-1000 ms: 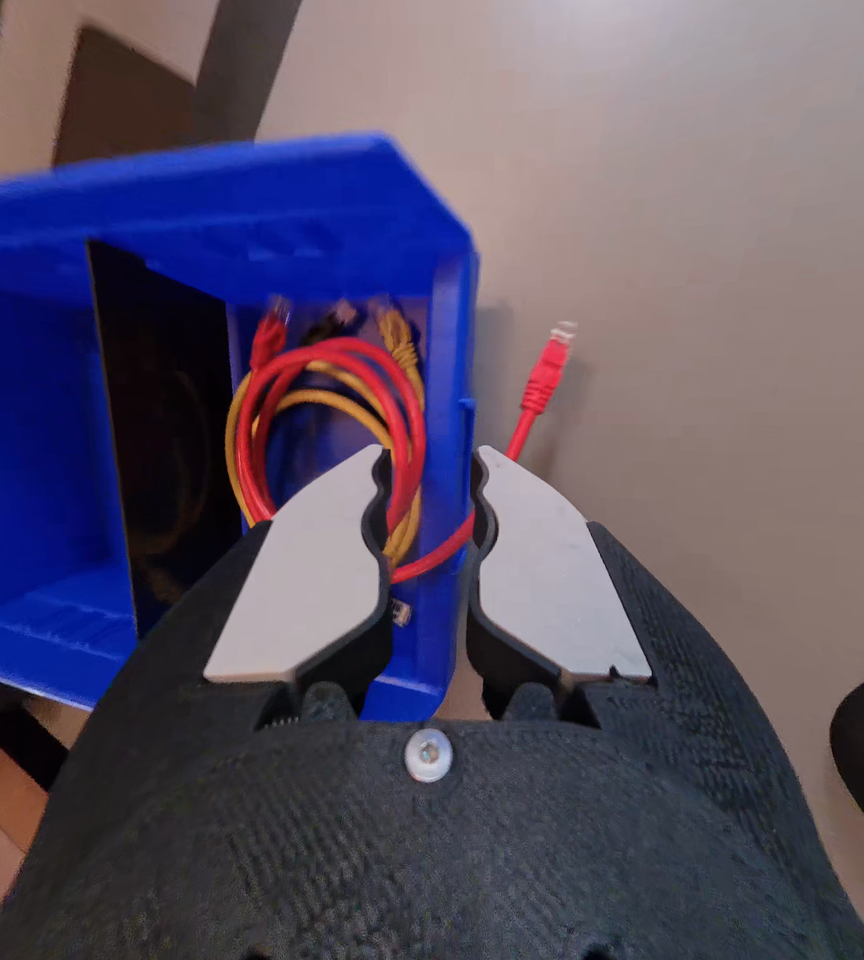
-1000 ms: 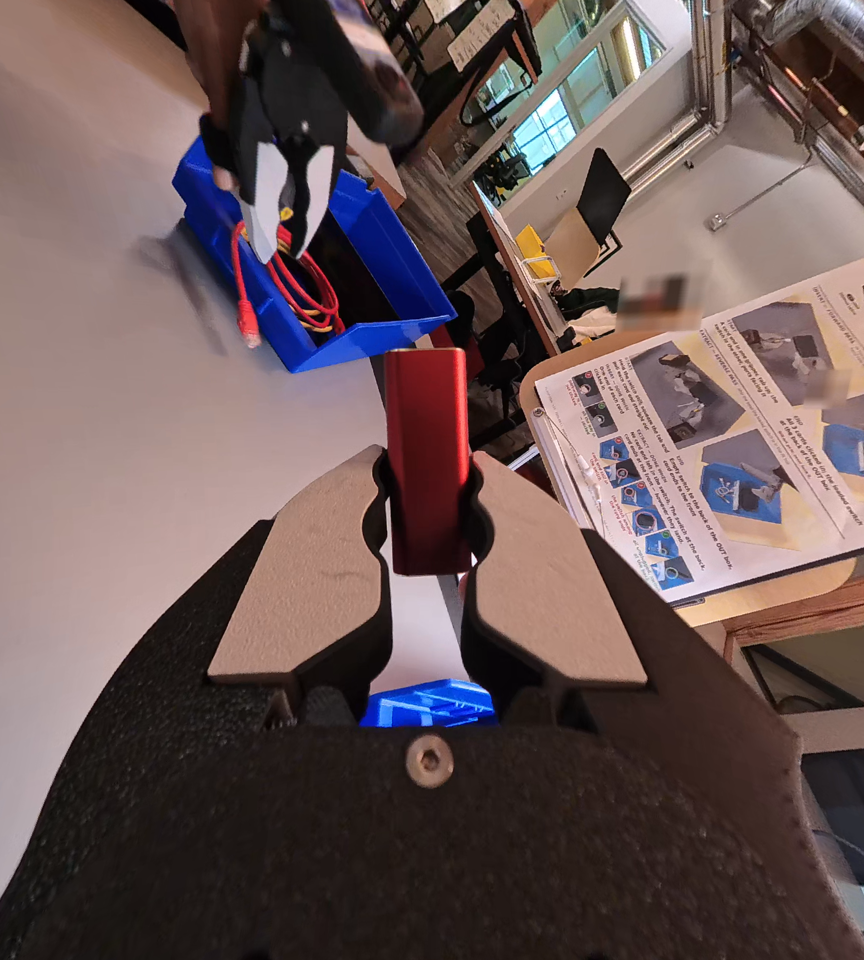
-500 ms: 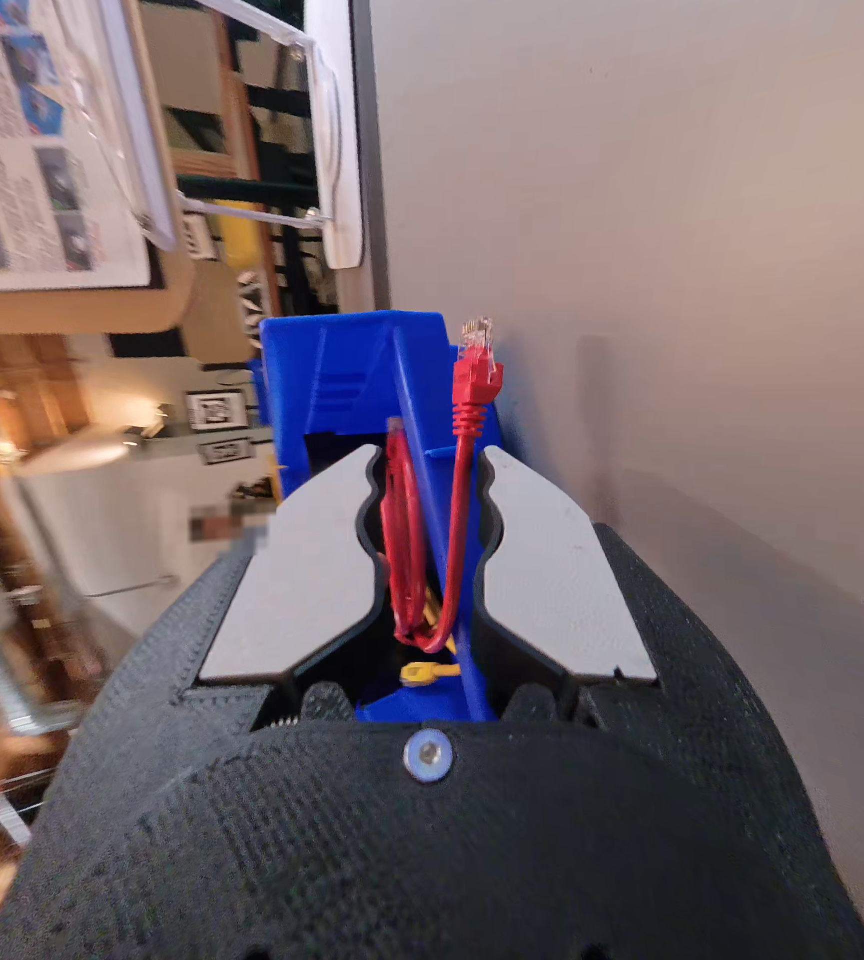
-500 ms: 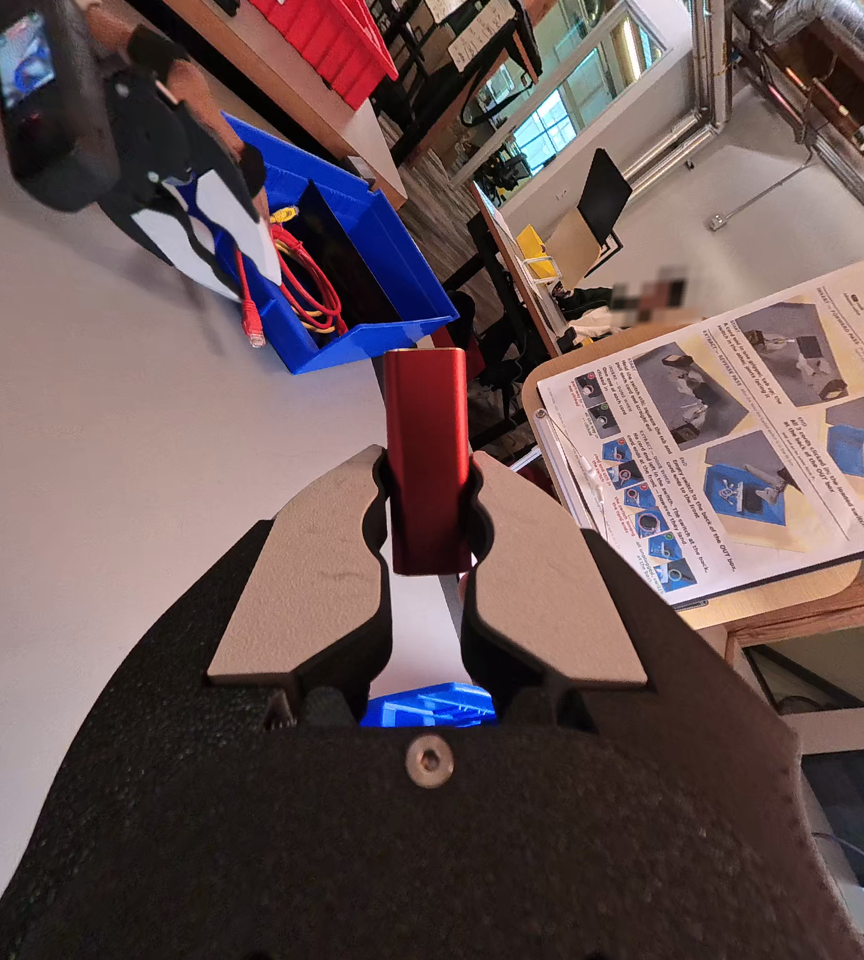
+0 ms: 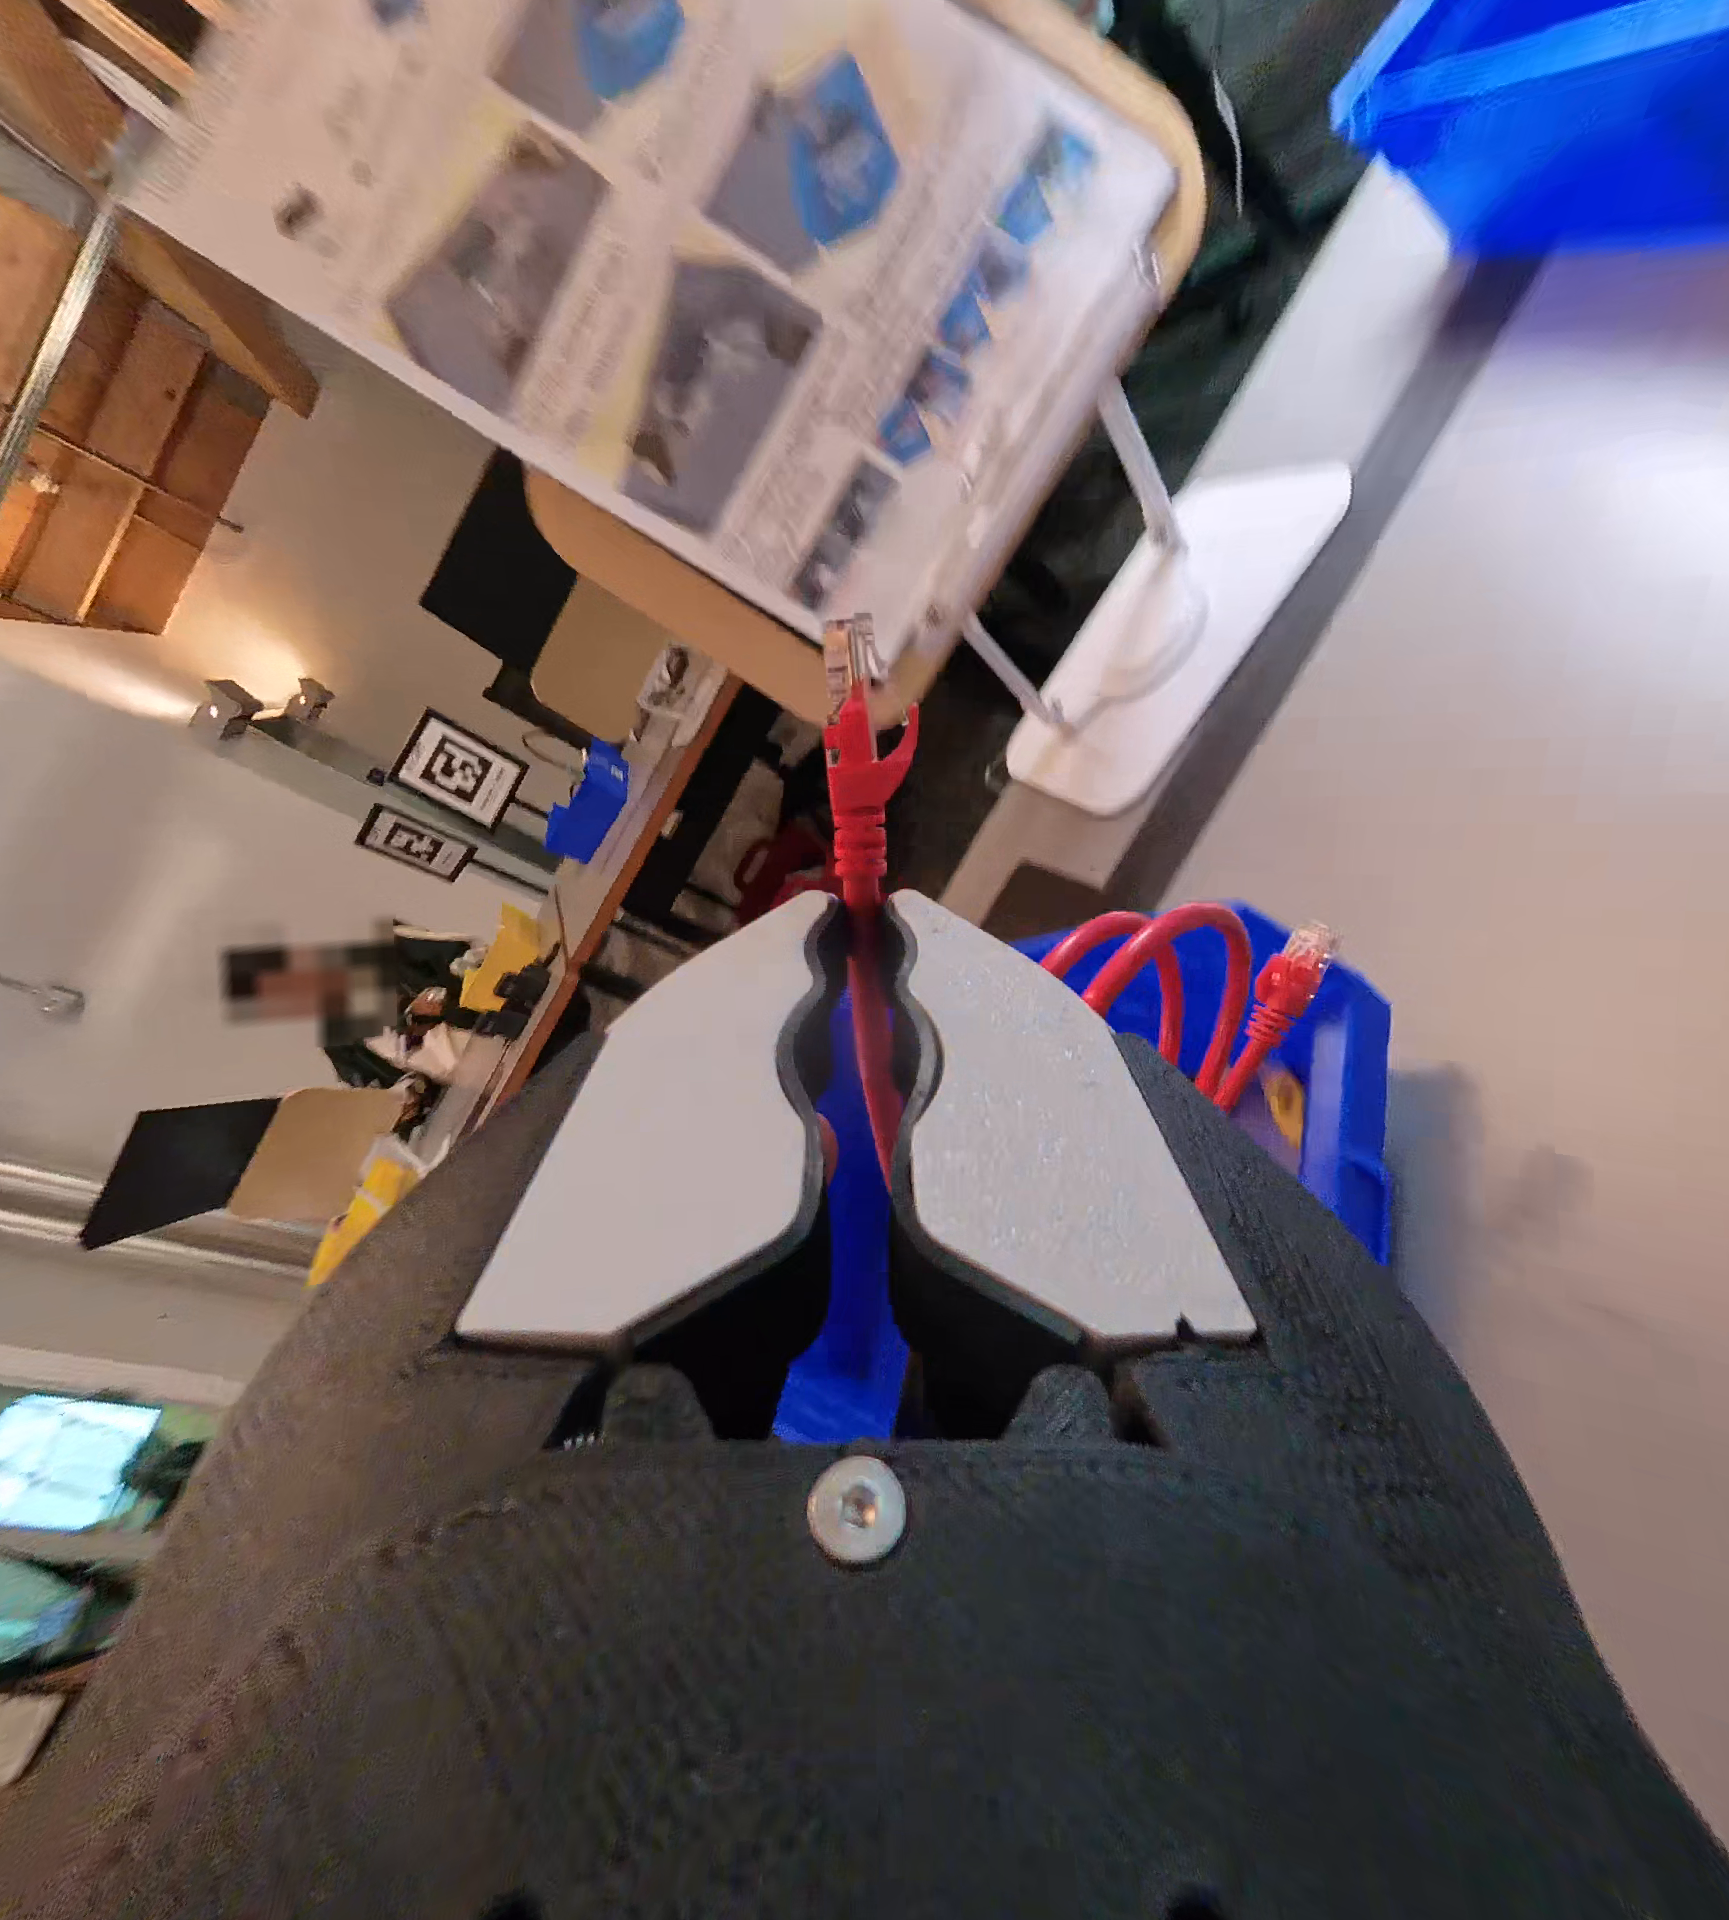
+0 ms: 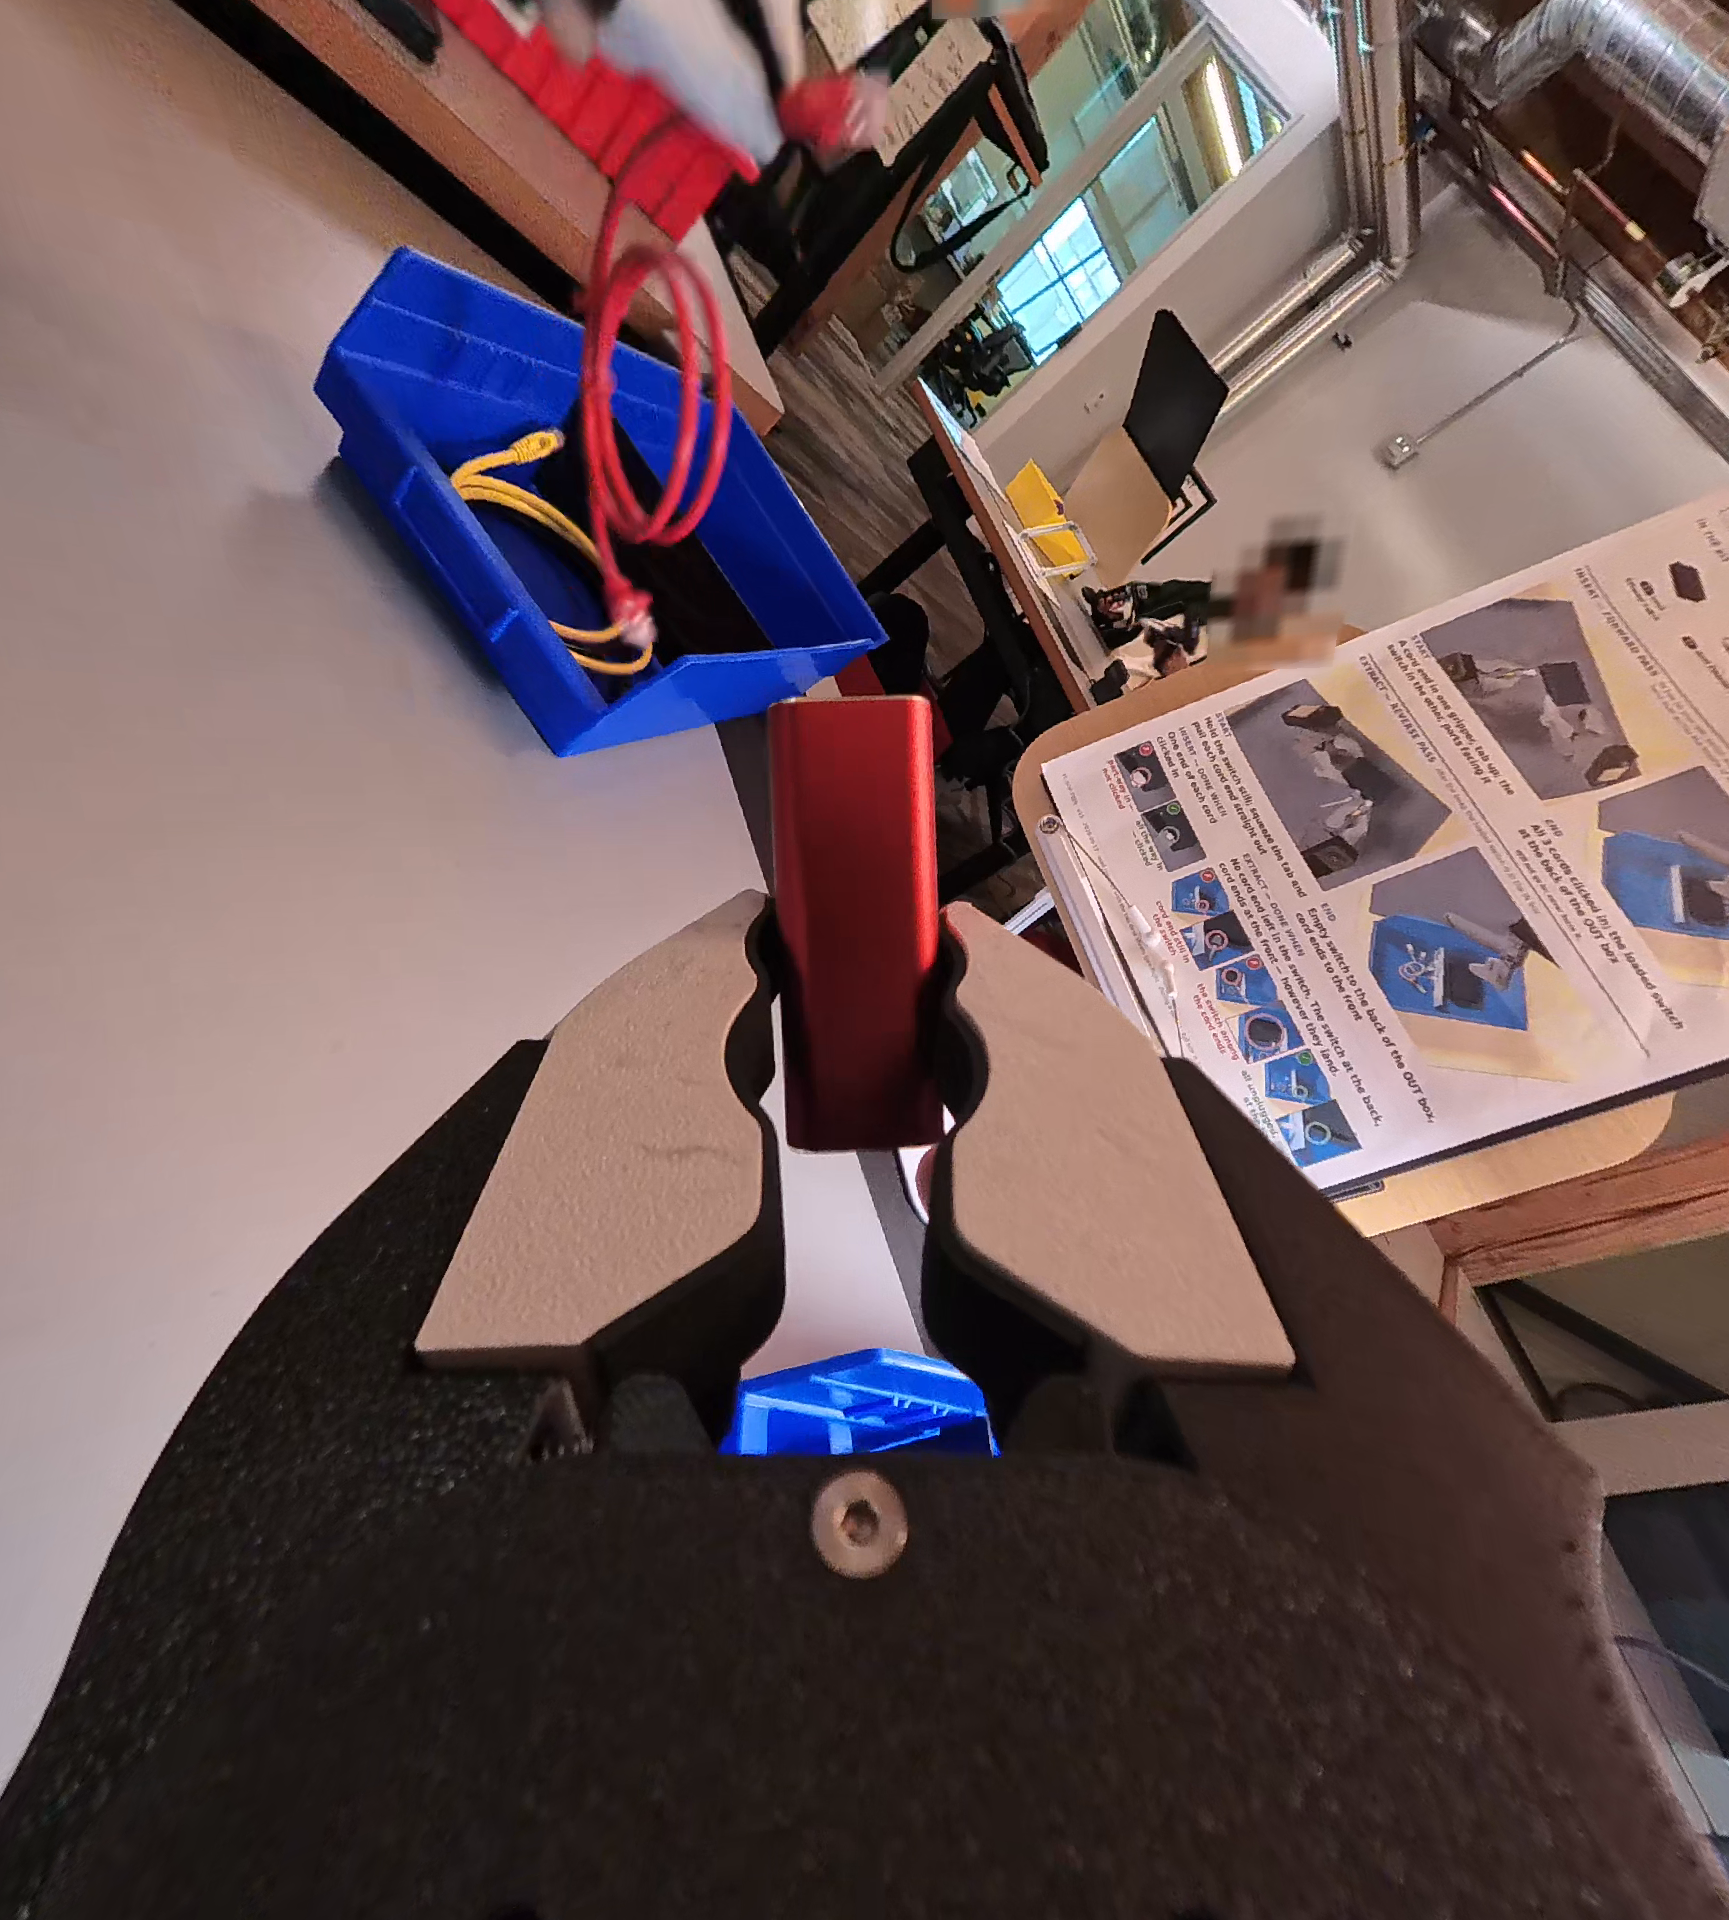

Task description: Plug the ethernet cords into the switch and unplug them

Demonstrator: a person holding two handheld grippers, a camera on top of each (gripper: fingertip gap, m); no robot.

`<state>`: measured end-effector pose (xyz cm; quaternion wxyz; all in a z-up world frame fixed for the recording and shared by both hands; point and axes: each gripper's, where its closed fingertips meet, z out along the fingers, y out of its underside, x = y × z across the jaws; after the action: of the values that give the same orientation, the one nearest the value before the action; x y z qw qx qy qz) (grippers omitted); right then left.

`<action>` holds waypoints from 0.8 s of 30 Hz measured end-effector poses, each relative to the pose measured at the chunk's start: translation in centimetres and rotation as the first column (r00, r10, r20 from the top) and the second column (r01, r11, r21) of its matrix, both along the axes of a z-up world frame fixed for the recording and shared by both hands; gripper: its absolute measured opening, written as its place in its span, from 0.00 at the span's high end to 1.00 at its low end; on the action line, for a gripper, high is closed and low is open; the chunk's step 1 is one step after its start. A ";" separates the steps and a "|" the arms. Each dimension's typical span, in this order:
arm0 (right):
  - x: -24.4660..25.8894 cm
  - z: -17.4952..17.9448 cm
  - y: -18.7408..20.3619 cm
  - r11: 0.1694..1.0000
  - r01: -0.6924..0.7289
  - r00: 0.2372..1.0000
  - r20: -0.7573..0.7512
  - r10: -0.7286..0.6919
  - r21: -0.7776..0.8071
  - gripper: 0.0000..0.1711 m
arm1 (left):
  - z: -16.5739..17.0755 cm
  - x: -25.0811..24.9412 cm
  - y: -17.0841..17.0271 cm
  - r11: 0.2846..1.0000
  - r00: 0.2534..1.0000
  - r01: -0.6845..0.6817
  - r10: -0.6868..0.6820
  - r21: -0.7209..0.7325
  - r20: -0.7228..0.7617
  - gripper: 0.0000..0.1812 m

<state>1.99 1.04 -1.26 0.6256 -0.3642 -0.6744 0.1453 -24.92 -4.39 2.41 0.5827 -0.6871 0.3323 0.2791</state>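
My left gripper [image 5: 858, 914] is shut on a red ethernet cord [image 5: 862, 821] just behind its plug, which sticks out past the fingertips. The cord's loop [image 5: 1166, 977] and its other plug hang to the right over a blue bin [image 5: 1343, 1091]. In the right wrist view the same red cord [image 6: 652, 416] hangs lifted above the blue bin [image 6: 455, 343], which holds a yellow cord [image 6: 527, 499]. My right gripper [image 6: 855, 914] is shut on a red metal switch [image 6: 855, 914], held upright above the grey table.
A printed instruction sheet [image 6: 1462, 862] stands on a wooden board at the right. A second blue bin [image 6: 860, 1403] shows under my right gripper, and also at the upper right of the left wrist view [image 5: 1608, 114]. Desks and shelves stand behind.
My left gripper has closed on the red cord and lifted it up out of the blue bin, swinging round towards the instruction sheet. My right gripper with the switch has not moved.
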 end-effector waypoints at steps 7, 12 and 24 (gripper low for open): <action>-0.1 0.3 -0.5 1.000 -0.012 1.000 -0.006 0.012 0.001 0.85 | 9.6 5.1 -3.7 0.940 0.891 0.341 -0.319 -0.015 0.324 0.97; 0.0 0.8 -1.0 0.999 -0.030 0.999 -0.023 0.030 -0.010 0.85 | 6.6 11.6 -9.1 0.515 0.465 0.840 -0.525 -0.169 0.713 0.97; 0.0 0.4 -0.5 0.999 -0.024 1.000 -0.012 0.024 -0.027 0.85 | -17.7 17.5 -2.9 0.402 0.595 0.775 -0.201 -0.488 0.778 0.97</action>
<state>2.00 0.54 -0.91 0.6228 -0.3637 -0.6729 0.1641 -7.45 -7.29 -15.33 0.3387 -0.7762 0.4114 -0.3369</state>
